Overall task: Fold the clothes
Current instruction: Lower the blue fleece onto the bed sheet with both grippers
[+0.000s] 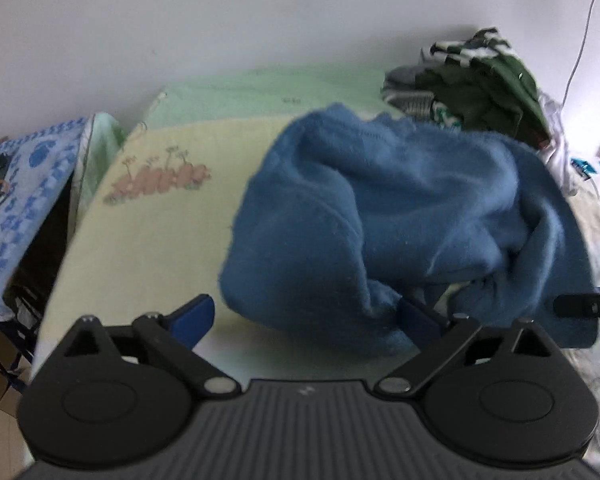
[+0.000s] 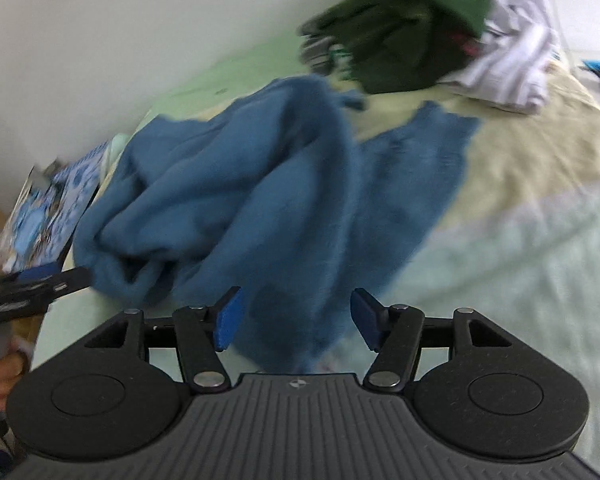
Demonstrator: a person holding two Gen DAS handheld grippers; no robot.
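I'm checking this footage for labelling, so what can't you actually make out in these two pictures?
- Left wrist view: the blue garment covers one finger of the left gripper.
- Right wrist view: motion blur smears the green clothes.
- Both views: the garment is bunched, so its type is unclear.

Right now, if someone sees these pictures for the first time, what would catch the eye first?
First, the big crumpled blue sweater, heaped in the middle of the pale yellow bed cover, just ahead of both grippers. Both the left gripper and the right gripper are open, blue fingers spread at the sweater's near edge. Behind, by the white wall, lies a dark green pile of clothes.
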